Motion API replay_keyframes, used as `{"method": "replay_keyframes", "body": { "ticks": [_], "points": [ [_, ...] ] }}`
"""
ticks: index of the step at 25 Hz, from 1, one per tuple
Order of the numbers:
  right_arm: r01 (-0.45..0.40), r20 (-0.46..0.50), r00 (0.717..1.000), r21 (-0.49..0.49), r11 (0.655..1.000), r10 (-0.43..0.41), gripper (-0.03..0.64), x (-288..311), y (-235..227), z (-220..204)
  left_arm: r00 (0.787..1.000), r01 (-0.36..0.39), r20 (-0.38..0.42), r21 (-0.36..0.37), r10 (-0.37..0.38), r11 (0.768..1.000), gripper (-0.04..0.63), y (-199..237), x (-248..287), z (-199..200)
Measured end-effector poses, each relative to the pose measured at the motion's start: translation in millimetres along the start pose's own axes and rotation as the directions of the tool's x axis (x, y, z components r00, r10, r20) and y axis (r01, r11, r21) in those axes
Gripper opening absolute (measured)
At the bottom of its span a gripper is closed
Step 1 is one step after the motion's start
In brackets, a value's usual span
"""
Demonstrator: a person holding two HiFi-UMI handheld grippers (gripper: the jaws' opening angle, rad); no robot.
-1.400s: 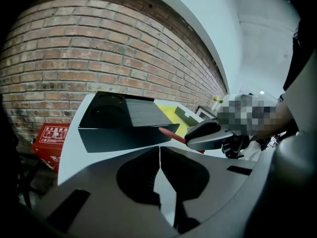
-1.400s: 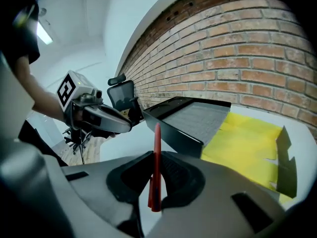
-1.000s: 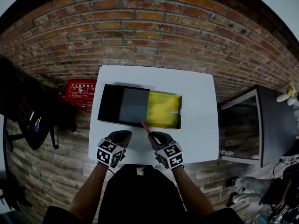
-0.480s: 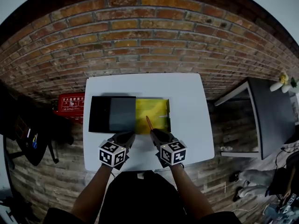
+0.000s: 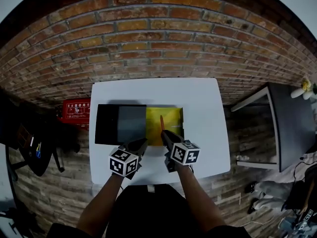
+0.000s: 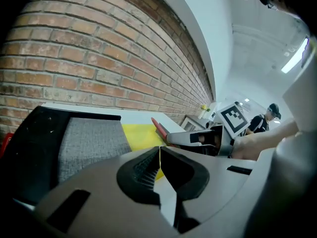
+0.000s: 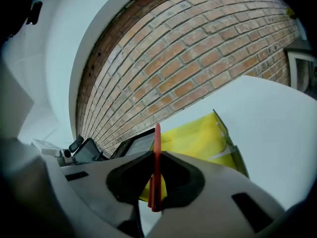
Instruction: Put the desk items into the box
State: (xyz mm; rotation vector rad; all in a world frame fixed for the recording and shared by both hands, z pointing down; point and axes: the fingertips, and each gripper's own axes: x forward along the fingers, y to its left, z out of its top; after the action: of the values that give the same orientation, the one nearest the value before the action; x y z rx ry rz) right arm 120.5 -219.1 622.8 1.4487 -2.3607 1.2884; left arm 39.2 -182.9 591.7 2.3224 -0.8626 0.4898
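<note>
A red brick wall (image 5: 158, 38) with pale mortar runs behind a white table (image 5: 208, 108) set close to it. The floor (image 5: 54, 192) is long grey-brown planks. Left of the table stands a black chair (image 5: 29, 138), with a red case (image 5: 77, 108) on the floor near the wall. To the right is a dark side table (image 5: 290, 128) edged in white, with flowers (image 5: 304, 89) at its far end. Overhead, a light strip (image 6: 295, 57) glows on a white ceiling.

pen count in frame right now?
1. The red pen is clamped in the right gripper, its tip over the yellow half of the box. The grey cover on the box's other half could hide more.
</note>
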Motion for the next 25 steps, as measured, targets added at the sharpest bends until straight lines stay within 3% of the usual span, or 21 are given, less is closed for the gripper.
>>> {"method": "replay_keyframes", "body": {
  "ticks": [6, 13, 25],
  "points": [
    [0.003, 0.003, 1.000, 0.111, 0.994, -0.003, 0.060, 28.6, -1.8, 4.8, 1.000, -0.016, 0.003, -0.026, 0.016, 1.000, 0.015, 12.9, 3.1, 5.1],
    [0.033, -0.050, 0.998, 0.135, 0.990, -0.026, 0.060, 49.6, 0.6, 6.0, 1.000, -0.023, 0.011, -0.040, 0.023, 0.999, 0.015, 23.0, 1.8, 10.3],
    [0.142, -0.296, 0.952, 0.207, 0.968, -0.076, 0.060, 72.7, -12.0, -15.9, 1.000, -0.022, 0.014, -0.051, 0.023, 0.998, 0.015, 32.2, 2.0, 12.4]
  ]
}}
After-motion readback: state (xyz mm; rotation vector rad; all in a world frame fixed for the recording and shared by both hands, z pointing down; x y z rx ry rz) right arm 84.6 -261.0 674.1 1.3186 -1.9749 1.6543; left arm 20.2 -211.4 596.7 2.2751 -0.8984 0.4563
